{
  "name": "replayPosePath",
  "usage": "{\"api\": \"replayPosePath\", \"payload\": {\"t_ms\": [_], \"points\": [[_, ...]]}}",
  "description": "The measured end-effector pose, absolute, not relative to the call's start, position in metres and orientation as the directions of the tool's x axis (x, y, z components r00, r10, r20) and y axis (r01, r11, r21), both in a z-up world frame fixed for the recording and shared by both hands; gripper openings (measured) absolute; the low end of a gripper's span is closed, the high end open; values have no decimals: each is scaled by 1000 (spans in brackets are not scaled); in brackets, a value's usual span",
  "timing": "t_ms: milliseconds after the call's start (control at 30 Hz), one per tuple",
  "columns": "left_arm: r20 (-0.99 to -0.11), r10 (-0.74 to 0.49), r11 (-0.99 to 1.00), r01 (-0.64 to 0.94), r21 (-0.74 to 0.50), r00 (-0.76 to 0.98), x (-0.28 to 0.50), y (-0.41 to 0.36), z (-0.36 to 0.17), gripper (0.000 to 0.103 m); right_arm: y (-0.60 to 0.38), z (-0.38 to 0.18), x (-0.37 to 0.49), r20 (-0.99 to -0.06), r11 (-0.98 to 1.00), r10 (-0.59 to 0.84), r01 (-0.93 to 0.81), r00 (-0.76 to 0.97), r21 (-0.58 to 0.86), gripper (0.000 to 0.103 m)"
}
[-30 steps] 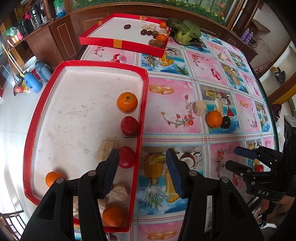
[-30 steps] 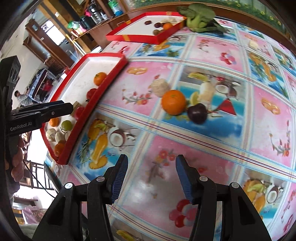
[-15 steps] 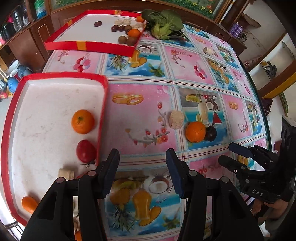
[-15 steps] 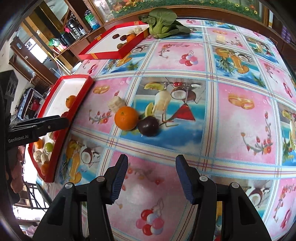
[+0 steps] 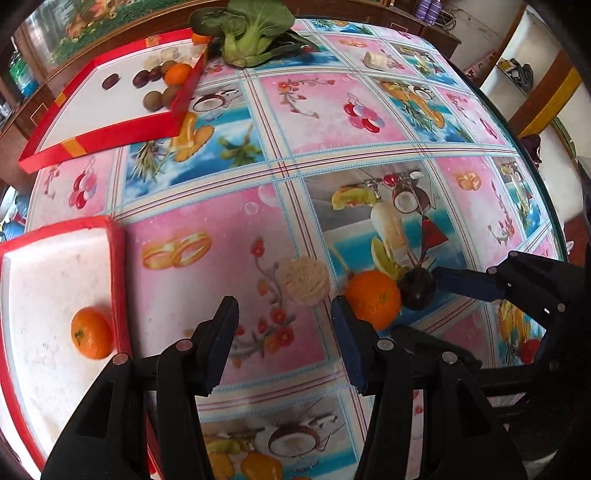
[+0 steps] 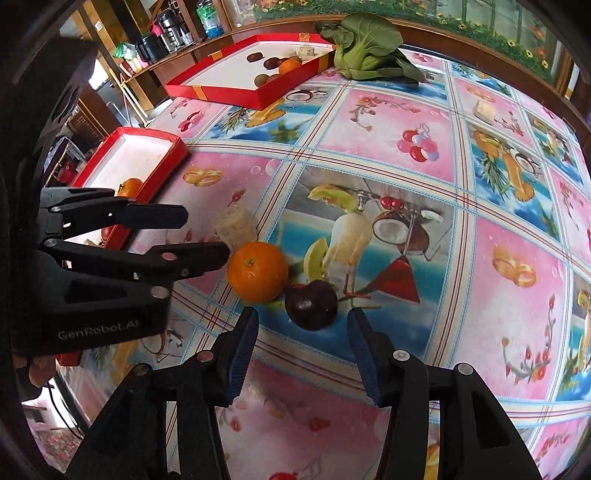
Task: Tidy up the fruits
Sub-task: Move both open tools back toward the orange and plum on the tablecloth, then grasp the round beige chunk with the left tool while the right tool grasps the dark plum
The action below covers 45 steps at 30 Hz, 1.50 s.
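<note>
An orange (image 5: 373, 297) (image 6: 257, 272), a dark plum (image 5: 417, 288) (image 6: 311, 304) and a pale ridged round piece (image 5: 304, 280) (image 6: 236, 226) lie together on the patterned tablecloth. My left gripper (image 5: 282, 343) (image 6: 203, 236) is open and empty, just short of the pale piece and the orange. My right gripper (image 6: 301, 349) is open and empty, its jaws either side of the plum and just short of it; one finger (image 5: 467, 282) shows beside the plum in the left wrist view. The near red tray (image 5: 116, 266) (image 6: 162, 173) holds another orange (image 5: 91, 333).
A far red tray (image 5: 110, 129) (image 6: 236, 94) holds small dark and brown fruits and an orange. A leafy green vegetable (image 5: 251, 31) (image 6: 364, 48) lies beside it. A pale chunk (image 5: 375, 59) (image 6: 484, 109) sits far right. The table edge (image 5: 546, 192) curves on the right.
Both grippers have moved in toward the loose fruit group. The left one swung right, away from the near tray. Both stay open.
</note>
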<state>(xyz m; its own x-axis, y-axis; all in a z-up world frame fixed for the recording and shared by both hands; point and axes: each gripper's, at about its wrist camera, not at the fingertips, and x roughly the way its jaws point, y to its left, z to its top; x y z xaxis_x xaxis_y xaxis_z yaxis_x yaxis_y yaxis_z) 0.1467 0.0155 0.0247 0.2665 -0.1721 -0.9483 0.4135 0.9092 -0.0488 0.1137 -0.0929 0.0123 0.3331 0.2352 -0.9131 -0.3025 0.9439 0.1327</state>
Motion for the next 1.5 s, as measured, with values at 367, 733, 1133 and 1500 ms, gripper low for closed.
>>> {"api": "replayPosePath", "payload": {"t_ms": [367,733,1133,1500], "points": [[-950,-187,909,410,-71,251,146,9,17,22,-97,12,112,-908,948,224,-296,353,119,29],[-926,-295,930,295,-221,236,82,61,34,22,-129,21,73,-890,949,309,-175,336,263,29],[-934,-253,952,236,-194,252,39,104,44,22,-74,29,48,-888,915,347,-318,302,249,29],[-918,-242,965,177,-194,313,35,141,62,22,-11,44,56,-877,860,380,-462,294,218,29]]}}
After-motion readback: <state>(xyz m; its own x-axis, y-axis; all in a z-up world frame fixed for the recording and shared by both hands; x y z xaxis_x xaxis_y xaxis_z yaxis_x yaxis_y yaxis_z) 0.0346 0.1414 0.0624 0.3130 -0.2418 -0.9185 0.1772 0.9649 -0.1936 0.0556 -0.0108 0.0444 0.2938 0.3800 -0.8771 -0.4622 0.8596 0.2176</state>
